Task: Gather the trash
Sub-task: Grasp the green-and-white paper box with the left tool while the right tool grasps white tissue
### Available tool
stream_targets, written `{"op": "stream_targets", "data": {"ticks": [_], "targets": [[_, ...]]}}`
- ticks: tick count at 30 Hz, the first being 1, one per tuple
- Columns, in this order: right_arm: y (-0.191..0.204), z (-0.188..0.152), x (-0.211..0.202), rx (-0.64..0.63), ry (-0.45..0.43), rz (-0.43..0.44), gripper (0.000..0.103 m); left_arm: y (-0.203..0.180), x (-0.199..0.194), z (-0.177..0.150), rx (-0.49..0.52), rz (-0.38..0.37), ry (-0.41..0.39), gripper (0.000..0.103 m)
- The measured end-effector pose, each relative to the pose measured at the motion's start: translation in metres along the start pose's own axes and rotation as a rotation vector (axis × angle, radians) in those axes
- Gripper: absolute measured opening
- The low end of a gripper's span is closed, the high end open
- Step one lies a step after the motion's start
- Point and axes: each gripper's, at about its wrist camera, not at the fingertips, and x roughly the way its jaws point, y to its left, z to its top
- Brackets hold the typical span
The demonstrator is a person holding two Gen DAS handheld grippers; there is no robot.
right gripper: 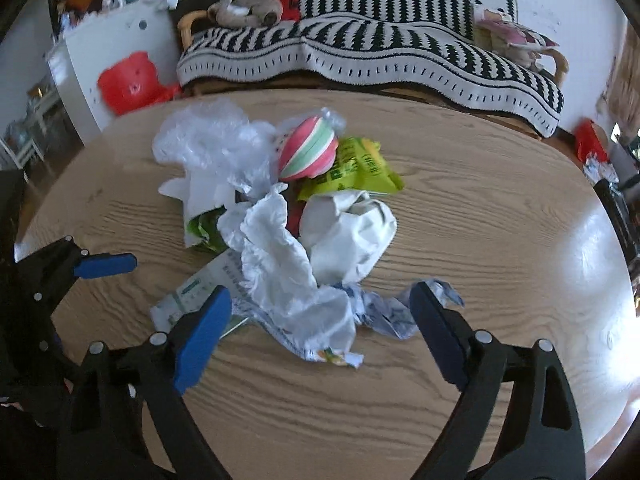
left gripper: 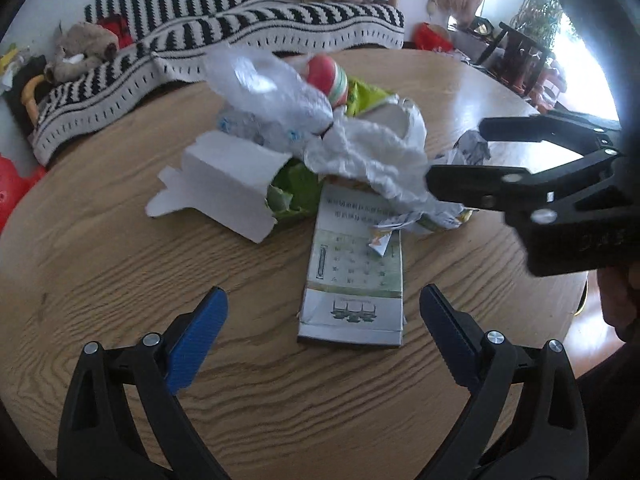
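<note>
Covering the middle of the table [right gripper: 480, 200], the trash [right gripper: 280, 208] lies in one heap (bags, tissue, a flat box [left gripper: 354, 276]). The right gripper [right gripper: 320, 320] is open around the crumpled paper [right gripper: 384, 312]; it should lower, then close. The left gripper [left gripper: 324, 316] is open over the box, holding nothing.

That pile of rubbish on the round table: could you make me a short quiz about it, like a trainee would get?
1. True or false: the left gripper is shut on the flat printed carton.
2. Which gripper has crumpled printed paper between its open fingers?
3. The striped ball rests against: A) green snack wrapper B) teddy bear C) red bag

Key:
1. False; it is open, with the carton lying flat on the wooden table between its fingers.
2. The right gripper.
3. A
</note>
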Motion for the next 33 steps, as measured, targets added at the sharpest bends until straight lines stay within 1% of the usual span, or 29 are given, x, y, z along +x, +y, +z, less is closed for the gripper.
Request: {"op": "stream_targets", "data": {"ticks": [2, 4, 8, 9, 10, 12, 14, 15, 16, 17, 18, 19, 20, 21, 22, 25, 26, 31, 33], "targets": [[0.004, 0.003, 0.012, -0.002, 0.009, 0.008, 0.082, 0.000, 0.006, 0.000, 0.000, -0.013, 0.003, 0.094], [0.005, 0.006, 0.021, -0.003, 0.019, 0.013, 0.075, -0.002, 0.010, 0.001, 0.008, -0.015, 0.006, 0.094], [0.006, 0.009, 0.034, -0.009, 0.034, 0.015, 0.068, -0.001, 0.015, 0.003, 0.004, -0.027, 0.002, 0.094], [0.008, 0.010, 0.036, -0.009, 0.034, 0.017, 0.065, -0.001, 0.017, 0.002, 0.006, -0.029, 0.004, 0.094], [0.010, 0.010, 0.038, -0.013, 0.037, 0.019, 0.061, -0.002, 0.018, 0.001, 0.010, -0.027, 0.006, 0.094], [0.015, 0.011, 0.043, -0.032, 0.041, 0.011, 0.059, -0.003, 0.022, 0.000, 0.028, -0.013, 0.010, 0.094], [0.020, 0.010, 0.046, -0.053, 0.042, 0.001, 0.048, -0.007, 0.023, 0.000, 0.045, -0.005, 0.004, 0.094], [0.020, 0.010, 0.046, -0.053, 0.040, -0.002, 0.040, -0.009, 0.023, -0.001, 0.051, 0.000, 0.004, 0.094], [0.019, 0.010, 0.045, -0.045, 0.041, 0.013, 0.022, -0.010, 0.023, -0.001, 0.054, 0.002, 0.003, 0.094], [0.018, 0.011, 0.044, -0.037, 0.039, 0.027, 0.021, -0.011, 0.023, -0.001, 0.053, 0.003, 0.003, 0.093], [0.016, 0.011, 0.039, -0.027, 0.026, 0.030, 0.017, -0.011, 0.023, -0.001, 0.048, 0.003, 0.005, 0.090], [0.015, 0.012, 0.035, -0.021, 0.017, 0.034, 0.016, -0.011, 0.023, 0.000, 0.044, 0.016, -0.001, 0.081], [0.013, 0.013, 0.031, -0.014, 0.008, 0.043, 0.016, -0.011, 0.022, 0.001, 0.044, 0.024, -0.007, 0.076], [0.012, 0.014, 0.027, -0.006, -0.001, 0.049, 0.015, -0.011, 0.020, 0.002, 0.043, 0.021, -0.010, 0.062], [0.008, 0.015, 0.020, 0.010, -0.018, 0.054, 0.015, -0.010, 0.019, 0.003, 0.041, 0.020, -0.008, 0.059], [-0.001, 0.016, 0.005, 0.042, -0.048, 0.070, 0.015, -0.005, 0.016, 0.004, 0.007, -0.011, 0.015, 0.057], [-0.003, 0.017, 0.001, 0.051, -0.054, 0.073, 0.015, -0.004, 0.013, 0.005, 0.003, -0.006, 0.013, 0.057], [-0.021, 0.014, -0.017, 0.108, -0.080, 0.090, 0.015, 0.002, -0.013, 0.007, -0.040, -0.011, -0.017, 0.057], [-0.025, 0.012, -0.023, 0.127, -0.086, 0.097, 0.015, 0.001, -0.024, 0.008, -0.037, 0.001, -0.036, 0.057]]}}
